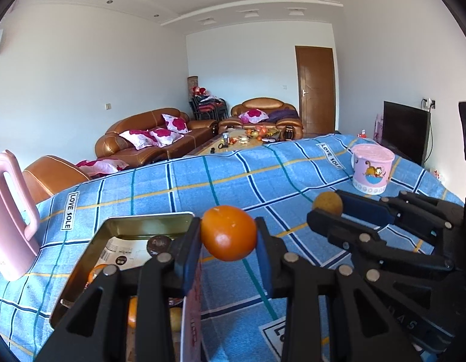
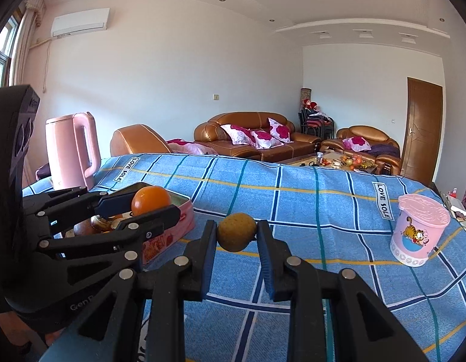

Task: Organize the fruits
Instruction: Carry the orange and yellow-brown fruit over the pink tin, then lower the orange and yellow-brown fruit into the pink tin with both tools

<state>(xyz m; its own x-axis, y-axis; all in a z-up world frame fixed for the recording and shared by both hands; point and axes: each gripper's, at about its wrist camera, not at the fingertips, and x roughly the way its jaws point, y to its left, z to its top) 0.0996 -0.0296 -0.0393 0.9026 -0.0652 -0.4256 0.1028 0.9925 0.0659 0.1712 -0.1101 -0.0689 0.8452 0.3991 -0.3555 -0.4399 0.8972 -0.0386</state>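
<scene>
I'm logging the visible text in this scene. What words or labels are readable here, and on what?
"LOVE SOLE": white tags on the blue checked cloth.
"Gen…", cut off: left gripper body.
Paper label inside the tin: too small to read.
Red print on the tin's side: blurred.
Pink cup: a cartoon cat, with no readable words.
</scene>
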